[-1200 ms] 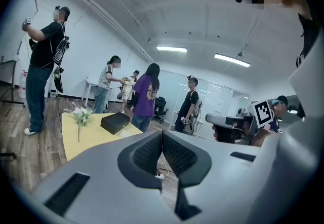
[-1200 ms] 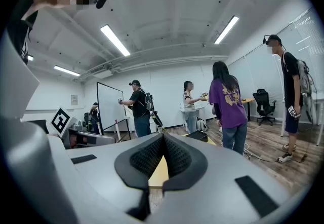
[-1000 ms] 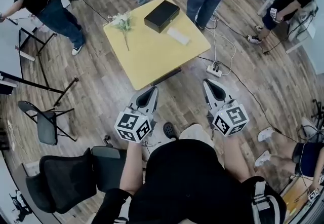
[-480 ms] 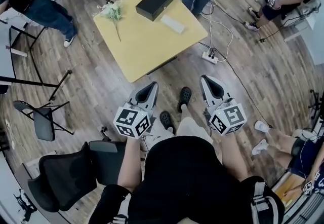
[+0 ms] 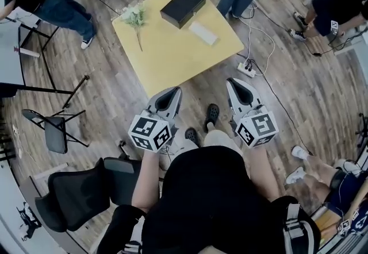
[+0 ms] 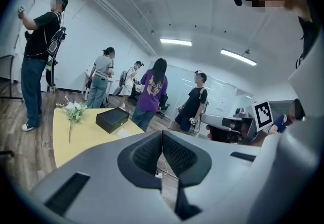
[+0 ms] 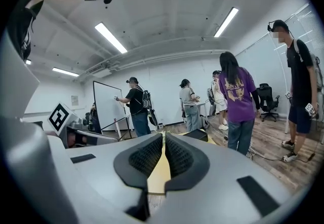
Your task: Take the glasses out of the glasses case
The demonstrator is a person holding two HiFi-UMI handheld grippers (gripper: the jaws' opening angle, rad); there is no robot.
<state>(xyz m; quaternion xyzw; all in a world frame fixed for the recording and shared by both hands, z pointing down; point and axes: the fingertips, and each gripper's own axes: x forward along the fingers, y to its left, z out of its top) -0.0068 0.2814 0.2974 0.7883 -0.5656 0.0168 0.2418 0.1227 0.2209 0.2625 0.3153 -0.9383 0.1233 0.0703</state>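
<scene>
The glasses case, a closed black box, lies at the far side of the yellow table. In the left gripper view the case sits well beyond the jaws. In the right gripper view the case peeks over the right jaw. My left gripper hovers at the table's near corner, its jaws together and empty. My right gripper hangs over the floor to the right of the table, also shut on nothing. No glasses are visible.
A sprig of white flowers and a flat white item lie on the table. A power strip with cables lies on the floor at the right. Several people stand round the table. A folding chair and an office chair are at the left.
The person has stepped, and both grippers have shifted a little up the head view towards the table. Both pairs of jaws stay together and empty.
</scene>
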